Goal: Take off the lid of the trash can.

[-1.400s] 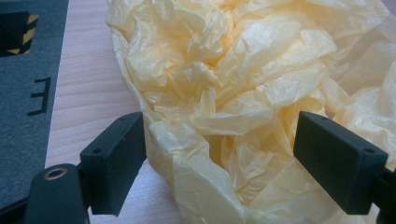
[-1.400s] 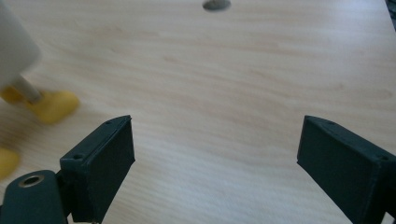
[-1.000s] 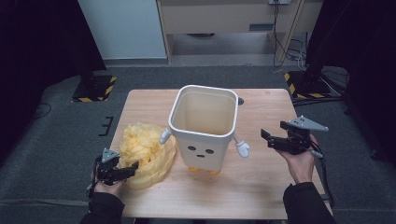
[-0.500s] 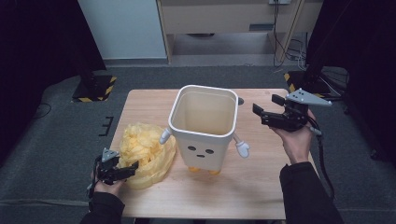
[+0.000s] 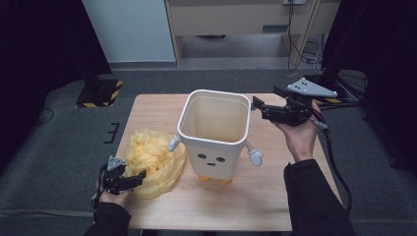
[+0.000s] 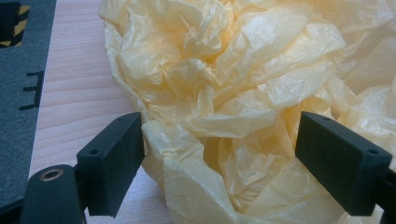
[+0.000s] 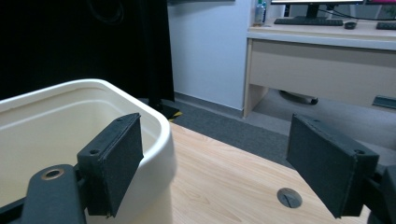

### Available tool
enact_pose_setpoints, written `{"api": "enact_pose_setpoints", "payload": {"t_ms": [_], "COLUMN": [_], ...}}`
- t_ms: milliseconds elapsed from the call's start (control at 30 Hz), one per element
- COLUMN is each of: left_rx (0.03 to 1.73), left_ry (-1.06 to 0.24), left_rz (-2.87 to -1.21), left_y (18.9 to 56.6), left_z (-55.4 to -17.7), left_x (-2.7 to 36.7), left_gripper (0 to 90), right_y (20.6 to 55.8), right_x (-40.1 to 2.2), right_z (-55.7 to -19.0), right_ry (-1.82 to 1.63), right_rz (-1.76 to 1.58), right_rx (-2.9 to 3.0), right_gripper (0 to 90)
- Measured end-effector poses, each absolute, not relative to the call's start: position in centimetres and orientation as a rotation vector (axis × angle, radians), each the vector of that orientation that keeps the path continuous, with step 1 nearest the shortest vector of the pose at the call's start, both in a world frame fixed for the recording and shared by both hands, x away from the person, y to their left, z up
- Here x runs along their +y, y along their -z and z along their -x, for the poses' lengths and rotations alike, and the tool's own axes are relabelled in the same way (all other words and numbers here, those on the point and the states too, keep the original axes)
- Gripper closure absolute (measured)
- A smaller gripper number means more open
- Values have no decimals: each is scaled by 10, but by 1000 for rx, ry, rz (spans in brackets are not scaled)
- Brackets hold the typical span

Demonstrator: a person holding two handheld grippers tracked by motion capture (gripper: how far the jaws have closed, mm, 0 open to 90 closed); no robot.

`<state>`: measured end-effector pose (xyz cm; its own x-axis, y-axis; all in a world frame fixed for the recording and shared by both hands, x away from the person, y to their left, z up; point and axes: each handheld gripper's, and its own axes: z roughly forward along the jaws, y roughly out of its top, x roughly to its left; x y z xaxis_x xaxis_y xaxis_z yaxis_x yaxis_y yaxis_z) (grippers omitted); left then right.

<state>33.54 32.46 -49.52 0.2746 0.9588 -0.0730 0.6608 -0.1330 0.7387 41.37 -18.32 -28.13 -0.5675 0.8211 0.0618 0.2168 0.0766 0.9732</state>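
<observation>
A white bin (image 5: 214, 132) with a small face, arms and orange feet stands upright in the middle of the wooden table (image 5: 265, 206); its inside shows nothing. A crumpled yellow plastic bag (image 5: 152, 160) lies to its left. My left gripper (image 5: 134, 178) rests low at the bag's near left edge, open, with folds of the bag (image 6: 224, 93) between its jaws (image 6: 219, 172). My right gripper (image 5: 259, 106) is held up beside the bin's back right rim corner (image 7: 159, 130). It is open; its jaws have just been closing a little, and the pads press on nothing.
A round cable hole (image 7: 289, 197) sits in the tabletop beyond the right gripper. A cable (image 5: 339, 172) trails from that gripper past the table's right edge. Yellow-and-black stand bases (image 5: 101, 91) rest on the floor, and a desk (image 5: 236, 19) stands behind.
My right hand has risen and moved back and left, from beside the bin's arm up to its rim corner. The left gripper and the bag have stayed put.
</observation>
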Motion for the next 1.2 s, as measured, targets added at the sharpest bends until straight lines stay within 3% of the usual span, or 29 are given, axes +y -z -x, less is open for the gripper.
{"api": "enact_pose_setpoints", "payload": {"t_ms": [267,567,600,1000,1200], "left_rx": [1458,1459,1460,1460,1458], "left_ry": [-561,-561,-563,-562,-561], "left_rz": [-1871,-1872,-1873,-1869,-1871], "left_y": [495,495,495,495,495], "left_z": [-336,-336,-336,-337,-337], "left_x": [325,325,325,325,325], "left_gripper": [151,151,151,153,155], "right_y": [277,277,278,282,283], "right_x": [-163,-150,-148,-143,-137], "right_z": [-421,-435,-439,-458,-465], "right_ry": [-1491,-1421,-1398,-1370,-1358], "right_rz": [-994,-946,-932,-919,-870], "right_rx": [1877,2025,2067,2227,2287], "right_gripper": [214,380,431,531,645]}}
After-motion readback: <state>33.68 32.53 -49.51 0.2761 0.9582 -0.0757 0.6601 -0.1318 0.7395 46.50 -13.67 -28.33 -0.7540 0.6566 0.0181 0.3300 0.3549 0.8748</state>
